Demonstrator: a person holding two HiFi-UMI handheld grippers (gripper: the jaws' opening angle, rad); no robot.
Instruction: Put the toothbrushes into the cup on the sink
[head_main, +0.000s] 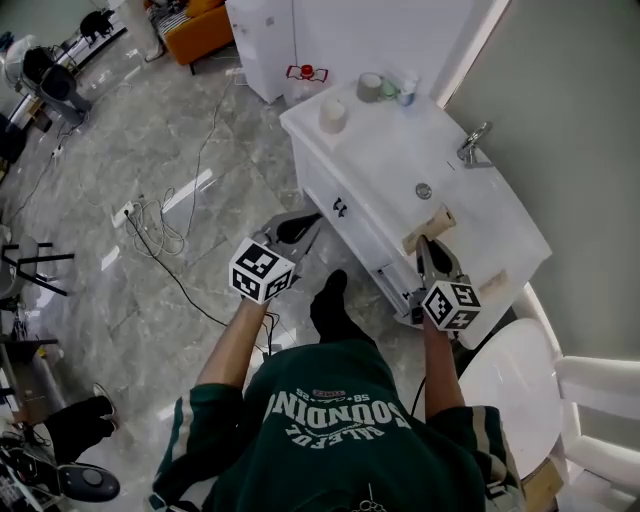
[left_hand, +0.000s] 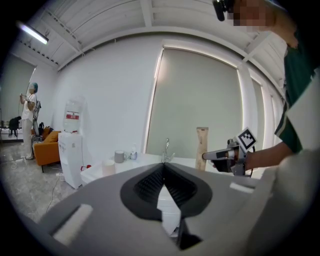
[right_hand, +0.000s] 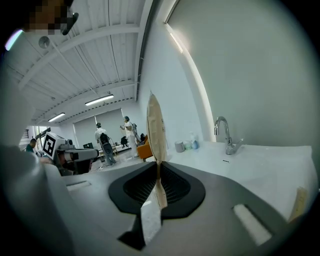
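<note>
A grey marbled floor carries a white power strip and loose cables trailing from it. Well beyond them an orange sofa stands just beside a white water dispenser topped with a bottle. A person in light clothes stands near the sofa.
</note>
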